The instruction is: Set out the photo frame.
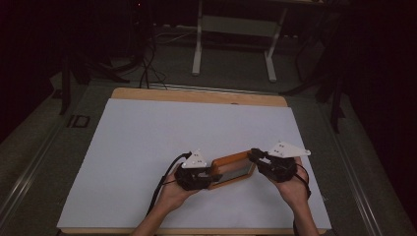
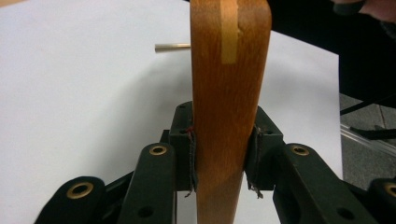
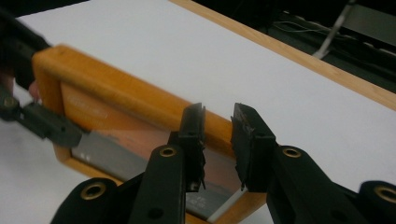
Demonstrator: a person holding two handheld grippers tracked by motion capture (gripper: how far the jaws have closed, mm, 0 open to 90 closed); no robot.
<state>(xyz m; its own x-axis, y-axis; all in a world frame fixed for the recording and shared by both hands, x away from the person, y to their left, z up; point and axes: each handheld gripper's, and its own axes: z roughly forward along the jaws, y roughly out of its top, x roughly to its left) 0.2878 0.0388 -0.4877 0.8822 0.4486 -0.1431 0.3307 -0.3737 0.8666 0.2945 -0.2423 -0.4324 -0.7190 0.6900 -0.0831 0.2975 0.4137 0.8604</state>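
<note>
An orange wooden frame [image 1: 233, 169] with a grey glassy panel lies near the white table's front edge.

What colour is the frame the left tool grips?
Orange-brown wood frame, clearest in the left gripper view.

The tabletop [image 1: 147, 93] was covered almost wholly by a white sheet [image 1: 162, 132], with bare wood left showing along the far edge. A wooden frame [image 1: 233, 169] was seen at the near middle of the sheet.
</note>
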